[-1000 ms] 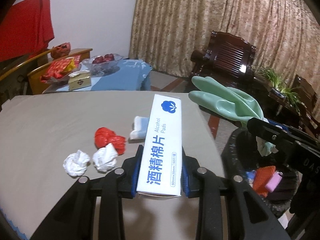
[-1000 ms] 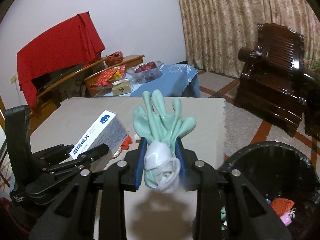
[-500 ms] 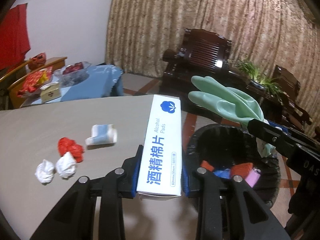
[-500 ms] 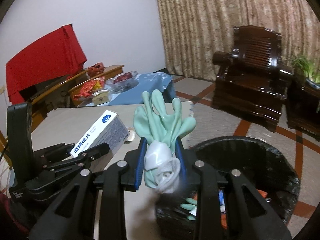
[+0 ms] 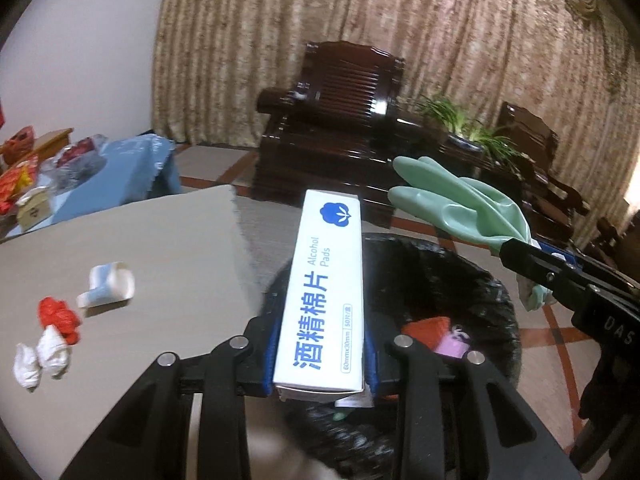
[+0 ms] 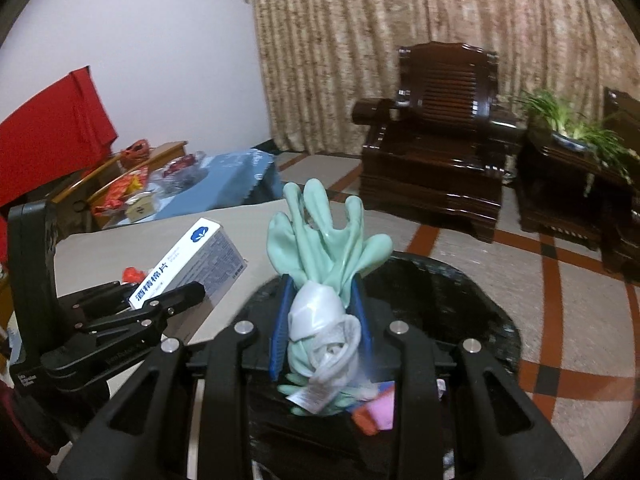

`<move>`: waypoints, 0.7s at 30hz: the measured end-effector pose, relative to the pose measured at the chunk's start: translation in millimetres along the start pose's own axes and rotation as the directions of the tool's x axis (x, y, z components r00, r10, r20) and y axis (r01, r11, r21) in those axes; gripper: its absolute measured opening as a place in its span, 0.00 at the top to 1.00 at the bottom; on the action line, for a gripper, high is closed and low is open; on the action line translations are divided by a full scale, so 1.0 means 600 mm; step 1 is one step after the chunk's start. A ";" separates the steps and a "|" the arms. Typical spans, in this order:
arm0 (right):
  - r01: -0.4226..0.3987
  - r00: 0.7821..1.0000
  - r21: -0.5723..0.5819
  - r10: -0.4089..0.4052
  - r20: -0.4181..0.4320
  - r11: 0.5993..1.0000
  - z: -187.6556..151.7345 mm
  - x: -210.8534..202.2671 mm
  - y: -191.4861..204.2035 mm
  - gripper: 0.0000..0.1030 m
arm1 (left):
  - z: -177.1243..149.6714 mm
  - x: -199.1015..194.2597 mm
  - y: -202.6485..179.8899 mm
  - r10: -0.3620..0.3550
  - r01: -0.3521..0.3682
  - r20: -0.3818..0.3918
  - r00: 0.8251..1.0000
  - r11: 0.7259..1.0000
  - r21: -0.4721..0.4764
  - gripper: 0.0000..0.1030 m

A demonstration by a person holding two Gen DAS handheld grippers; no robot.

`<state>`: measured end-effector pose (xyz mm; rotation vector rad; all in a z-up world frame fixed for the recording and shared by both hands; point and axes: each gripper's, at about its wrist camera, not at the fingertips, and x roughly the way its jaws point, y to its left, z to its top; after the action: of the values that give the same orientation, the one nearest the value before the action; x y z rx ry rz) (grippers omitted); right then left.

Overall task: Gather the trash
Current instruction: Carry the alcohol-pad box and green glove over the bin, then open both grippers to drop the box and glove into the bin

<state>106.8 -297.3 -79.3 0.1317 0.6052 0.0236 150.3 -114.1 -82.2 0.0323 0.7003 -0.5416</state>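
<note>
Left gripper: blue pads pinch a white alcohol pad box at its near end; box projects forward past the fingertips. Below and ahead of the fingers sits the black-lined trash bin, holding red and pink scraps. To their left, on the grey table, lie a red wad, two white wads and a small white tube.

Right gripper: pads clamp a green rubber glove at the cuff, glove tips upward, over the bin.
</note>
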 end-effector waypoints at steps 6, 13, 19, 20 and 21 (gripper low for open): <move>0.056 0.998 0.024 -0.056 -0.009 0.998 -0.018 -0.001 -0.041 0.73 | 0.007 0.038 -0.053 -0.045 0.045 -0.006 0.999 0.998 0.052 0.69; 0.100 0.995 0.044 -0.099 -0.027 0.994 -0.033 0.008 -0.078 0.72 | 0.014 0.071 -0.077 -0.059 0.061 -0.022 0.998 0.995 0.078 0.69; 0.127 0.991 0.056 -0.124 -0.055 0.990 -0.045 0.023 -0.097 0.69 | 0.011 0.087 -0.074 -0.085 0.088 -0.047 0.995 0.994 0.069 0.68; 0.130 0.990 0.059 -0.126 -0.060 0.990 -0.047 0.025 -0.099 0.69 | 0.010 0.088 -0.074 -0.090 0.093 -0.048 0.995 0.993 0.067 0.67; 0.135 0.989 0.063 -0.131 -0.067 0.989 -0.051 0.029 -0.102 0.68 | 0.010 0.090 -0.073 -0.097 0.101 -0.053 0.994 0.993 0.065 0.61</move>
<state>102.5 -353.5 -122.2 0.1557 0.6770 -0.1224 167.0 -178.1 -104.7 0.0742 0.7345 -0.6612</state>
